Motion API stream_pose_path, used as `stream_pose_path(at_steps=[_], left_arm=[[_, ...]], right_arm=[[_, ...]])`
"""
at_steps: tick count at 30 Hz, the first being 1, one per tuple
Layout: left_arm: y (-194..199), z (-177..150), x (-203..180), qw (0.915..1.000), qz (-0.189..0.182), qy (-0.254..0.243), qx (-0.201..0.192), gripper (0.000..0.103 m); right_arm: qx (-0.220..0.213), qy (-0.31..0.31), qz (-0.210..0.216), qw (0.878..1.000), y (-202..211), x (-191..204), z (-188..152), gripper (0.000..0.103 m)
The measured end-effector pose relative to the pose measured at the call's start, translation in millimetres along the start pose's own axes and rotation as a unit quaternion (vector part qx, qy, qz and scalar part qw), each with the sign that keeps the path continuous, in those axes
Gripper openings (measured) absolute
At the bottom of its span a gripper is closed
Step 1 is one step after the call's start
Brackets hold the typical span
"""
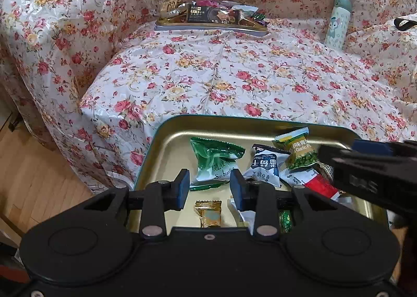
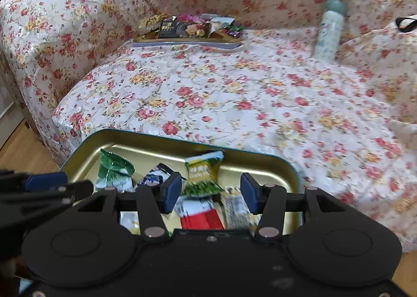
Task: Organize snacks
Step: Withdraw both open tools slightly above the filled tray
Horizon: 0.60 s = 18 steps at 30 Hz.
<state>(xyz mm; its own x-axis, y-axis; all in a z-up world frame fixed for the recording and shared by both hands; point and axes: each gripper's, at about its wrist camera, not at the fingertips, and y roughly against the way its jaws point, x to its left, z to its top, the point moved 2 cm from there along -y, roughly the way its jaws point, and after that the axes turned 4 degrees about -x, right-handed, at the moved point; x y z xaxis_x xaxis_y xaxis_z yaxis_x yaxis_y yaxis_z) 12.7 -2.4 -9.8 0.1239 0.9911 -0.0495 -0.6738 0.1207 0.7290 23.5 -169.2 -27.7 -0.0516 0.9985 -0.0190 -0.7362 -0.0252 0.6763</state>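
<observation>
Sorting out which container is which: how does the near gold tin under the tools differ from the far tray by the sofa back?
The near tin has high walls and a bare patch of gold floor, its packets loosely spread; the far tray is shallow and heaped above its rim. The near tin holds a green packet; the far tray carries a dark box. Both are gold inside and sit on the floral cover.

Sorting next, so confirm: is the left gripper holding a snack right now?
No: the left gripper hangs over the gold tin with open jaws and nothing between them.
</observation>
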Motion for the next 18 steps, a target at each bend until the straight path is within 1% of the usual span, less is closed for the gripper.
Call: stream_pose_path(at_steps=[1, 7, 14, 16, 18], left_arm=[[1.1, 0.1, -0.5, 1.0000, 0.001, -0.001, -0.002, 0.044], [7.4, 0.3, -5.0, 0.9999, 0.002, -0.011, -0.012, 0.044], [12.4, -3.5, -11.4, 0.9995, 0.005, -0.024, -0.020, 0.045], [13.9, -5.9, -13.7, 0.9993, 0.008, -0.029, -0.022, 0.045], [14.7, -7.6, -15.6, 0.9991, 0.010, -0.033, -0.023, 0.045]], right_arm=[[-0.004, 0.000, -0.004, 1.000, 7.3, -0.7, -1.3, 0.058], [-0.015, -0.010, -0.014, 1.000, 39.6, -7.8, -10.2, 0.067], [-0.015, -0.035, -0.022, 0.999, 56.0, -12.7, -20.5, 0.070], [-0.013, -0.039, -0.026, 0.999, 57.6, -13.4, -25.0, 0.074], [-0.010, -0.040, -0.031, 0.999, 56.4, -12.8, -28.9, 0.075]])
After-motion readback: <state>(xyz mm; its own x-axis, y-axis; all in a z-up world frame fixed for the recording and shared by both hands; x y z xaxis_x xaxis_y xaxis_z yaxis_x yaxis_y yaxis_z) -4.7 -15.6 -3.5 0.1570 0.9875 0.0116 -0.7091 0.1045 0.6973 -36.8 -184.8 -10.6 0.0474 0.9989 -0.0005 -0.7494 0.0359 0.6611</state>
